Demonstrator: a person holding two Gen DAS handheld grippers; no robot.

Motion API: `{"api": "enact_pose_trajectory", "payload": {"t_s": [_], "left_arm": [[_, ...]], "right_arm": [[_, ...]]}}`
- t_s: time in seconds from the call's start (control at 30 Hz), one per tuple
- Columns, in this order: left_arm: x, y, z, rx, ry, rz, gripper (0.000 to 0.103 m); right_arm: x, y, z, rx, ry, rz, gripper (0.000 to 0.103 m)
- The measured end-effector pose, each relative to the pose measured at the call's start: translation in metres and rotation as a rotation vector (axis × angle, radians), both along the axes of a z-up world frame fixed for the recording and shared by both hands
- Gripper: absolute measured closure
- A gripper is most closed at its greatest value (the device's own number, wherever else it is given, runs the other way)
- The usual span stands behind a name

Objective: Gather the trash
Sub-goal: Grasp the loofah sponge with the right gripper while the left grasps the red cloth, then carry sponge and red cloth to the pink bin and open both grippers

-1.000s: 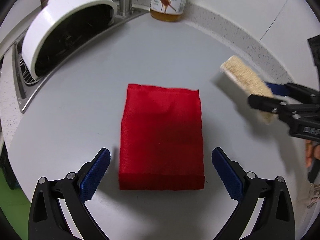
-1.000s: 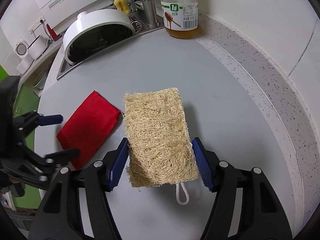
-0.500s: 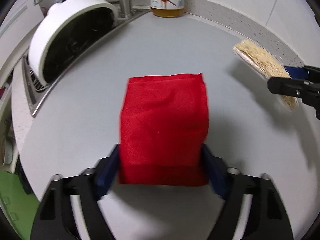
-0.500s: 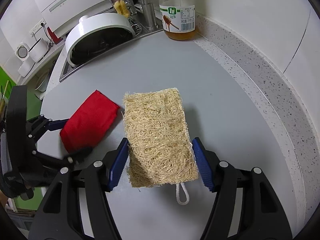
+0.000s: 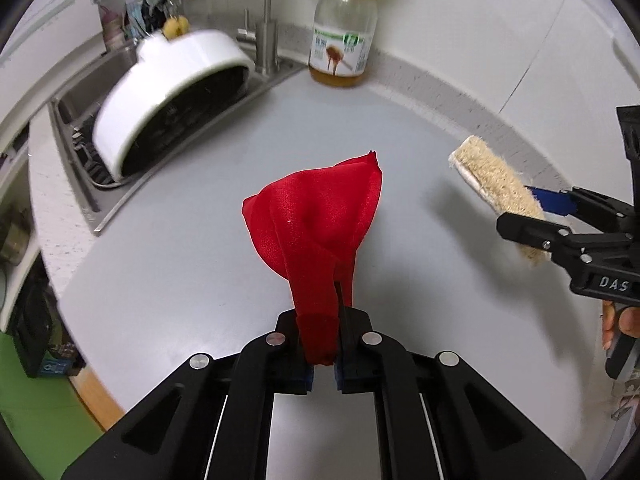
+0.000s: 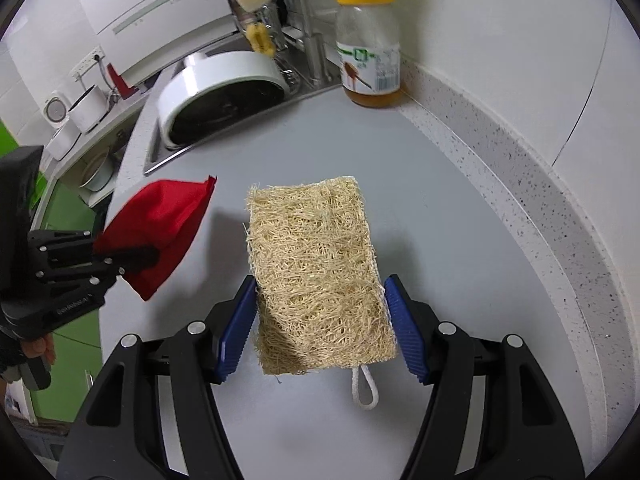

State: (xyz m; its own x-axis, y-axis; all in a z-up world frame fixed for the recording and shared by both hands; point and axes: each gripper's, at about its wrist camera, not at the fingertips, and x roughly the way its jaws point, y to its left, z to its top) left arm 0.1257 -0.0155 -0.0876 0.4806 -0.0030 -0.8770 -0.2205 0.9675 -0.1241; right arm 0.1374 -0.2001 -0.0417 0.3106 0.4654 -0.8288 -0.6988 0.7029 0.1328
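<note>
Your left gripper is pinching the red cloth bag by its near end, the jaws drawn almost together on the bunched fabric. The rest of the bag is fanning out ahead of the fingers and appears lifted off the grey worktop, over its middle. From the right wrist view the bag is hanging at the worktop's left side, with the left gripper clamping its lower part.

Your right gripper is holding the loofah scrubber between its blue pads, which are pressing against the scrubber's two long sides at a moderate spread. The scrubber is tilting up off the worktop, its white cord loop dangling at the near end. In the left wrist view the scrubber is hovering toward the worktop's right edge.

A honey jar is standing at the far edge, against the wall. A white round appliance is leaning in the sink at the far left corner.
</note>
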Motion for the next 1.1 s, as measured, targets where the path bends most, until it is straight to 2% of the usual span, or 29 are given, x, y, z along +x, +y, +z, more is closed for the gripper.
{"api": "enact_pose_trajectory", "payload": {"t_s": [0.2, 0.4, 0.57, 0.73, 0.9, 1.0, 1.1], "left_arm": [[-0.058, 0.008, 0.034, 0.026, -0.039, 0.063, 0.096], [-0.155, 0.034, 0.057, 0.056, -0.054, 0.207, 0.096], [-0.249, 0.065, 0.067, 0.082, -0.050, 0.373, 0.096], [-0.337, 0.094, 0.067, 0.087, -0.046, 0.525, 0.096], [-0.420, 0.118, 0.058, 0.071, -0.047, 0.647, 0.096], [-0.456, 0.134, 0.043, 0.030, -0.055, 0.691, 0.096], [-0.472, 0.151, 0.023, 0.002, -0.044, 0.711, 0.096]], "right_arm": [[-0.046, 0.011, 0.024, 0.019, -0.031, 0.086, 0.039], [-0.113, 0.048, 0.039, 0.043, -0.038, 0.242, 0.039], [-0.184, 0.103, 0.045, 0.080, -0.022, 0.401, 0.039], [-0.266, 0.170, 0.043, 0.091, -0.017, 0.570, 0.039], [-0.335, 0.232, 0.032, 0.076, -0.004, 0.661, 0.039], [-0.369, 0.263, 0.017, 0.058, 0.007, 0.686, 0.039], [-0.387, 0.292, -0.005, 0.035, 0.023, 0.682, 0.039]]}}
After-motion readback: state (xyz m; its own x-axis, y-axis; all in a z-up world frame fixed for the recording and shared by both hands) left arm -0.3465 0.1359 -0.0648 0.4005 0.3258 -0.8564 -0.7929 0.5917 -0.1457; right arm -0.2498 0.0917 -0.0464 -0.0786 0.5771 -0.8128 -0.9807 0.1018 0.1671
